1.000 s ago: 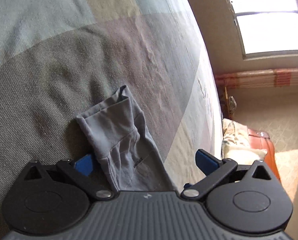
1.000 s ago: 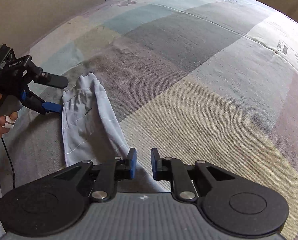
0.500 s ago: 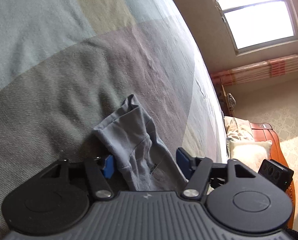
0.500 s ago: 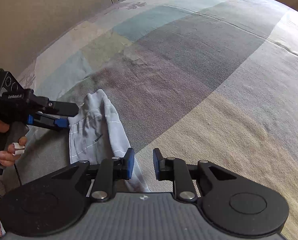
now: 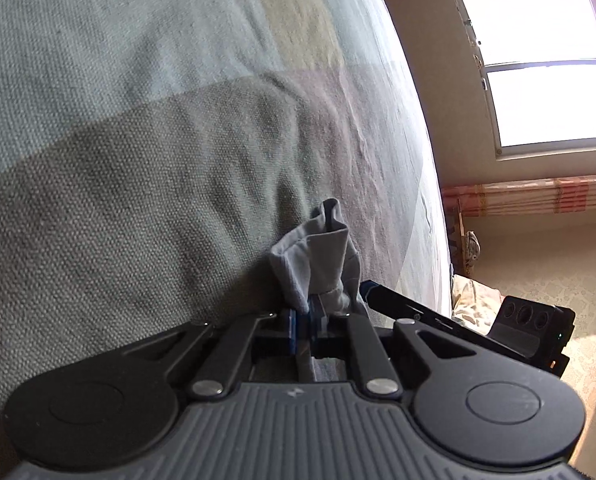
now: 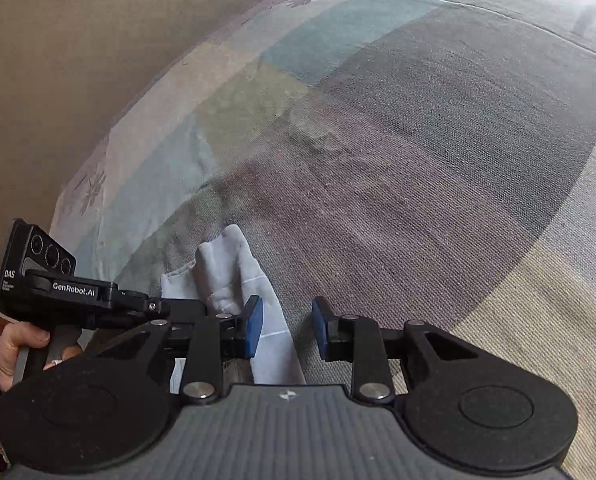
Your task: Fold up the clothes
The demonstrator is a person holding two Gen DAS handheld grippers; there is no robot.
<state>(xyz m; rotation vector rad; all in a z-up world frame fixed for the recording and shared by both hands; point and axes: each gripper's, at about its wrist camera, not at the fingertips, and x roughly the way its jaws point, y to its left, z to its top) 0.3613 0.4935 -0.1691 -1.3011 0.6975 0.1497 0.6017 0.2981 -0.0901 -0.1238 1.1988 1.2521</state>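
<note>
Your left gripper [image 5: 307, 318] pinches the soft, light grey garment [image 6: 234, 276] at its bunched near end. Your right gripper [image 6: 286, 330] stands open astride the limp cloth; grip the hem, not loose folds.

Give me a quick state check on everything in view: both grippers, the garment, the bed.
Left gripper: shut on the grey garment.
Right gripper: open, fingers either side of the garment, not clamping.
Grey garment: bunched and creased, one end pinched, rest lying on the bedspread.
Bedspread: spread flat, slightly wrinkled.
Window: closed, bright daylight.
</note>
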